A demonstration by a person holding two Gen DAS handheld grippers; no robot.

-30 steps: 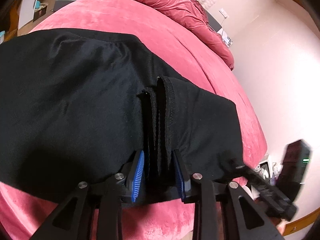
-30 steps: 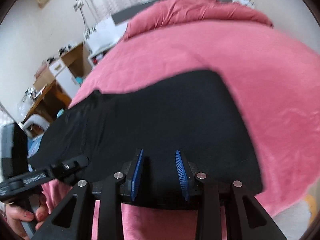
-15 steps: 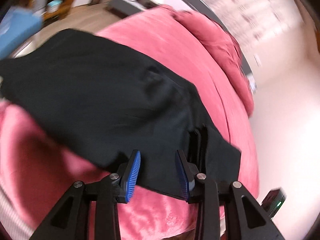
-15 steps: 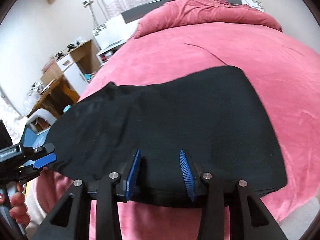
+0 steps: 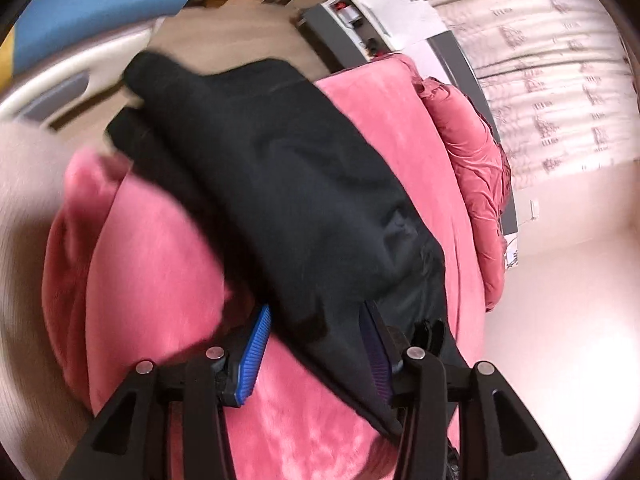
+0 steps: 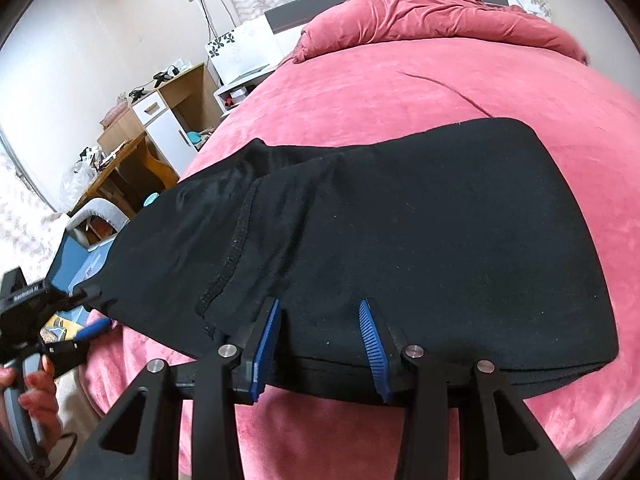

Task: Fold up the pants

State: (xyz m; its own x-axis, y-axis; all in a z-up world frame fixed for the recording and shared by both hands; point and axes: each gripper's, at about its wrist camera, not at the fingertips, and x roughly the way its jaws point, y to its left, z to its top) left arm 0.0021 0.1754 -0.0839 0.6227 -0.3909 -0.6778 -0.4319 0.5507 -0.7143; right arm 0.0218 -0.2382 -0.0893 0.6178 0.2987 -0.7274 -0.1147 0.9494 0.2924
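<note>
My right gripper (image 6: 320, 344) has its 2 ribbed blue pads (image 6: 264, 350) parted, and they have just been opening a little. The near edge of the black pants (image 6: 400, 240) runs across the gap, a stacked edge of several soft knit layers, but I cannot tell whether the pads press on it.

My left gripper (image 5: 316, 354) has just been opening too. Its left pad (image 5: 252, 354) stands clear over the pink cover, and a narrow end of the pants drapes between the fingers and over the right one; nothing is pinched there.

Ahead of my right fingers the pants lie folded into a broad, flat, matte slab with rounded corners. A stitched hem (image 6: 228, 264) runs up from just left of my left finger. Further left the cloth tapers to the bed's edge, where the left gripper (image 6: 48, 320) sits in a hand (image 6: 36, 396).

Under everything is the bed (image 6: 440, 80), covered in plush, velvety pink. Beyond my fingers a crumpled quilt (image 6: 420, 12) of the same pink is heaped at the headboard.

To the far left, a wooden desk (image 6: 120, 172) and a white-doored cabinet (image 6: 168, 128) carry small clutter too blurred to identify.
</note>
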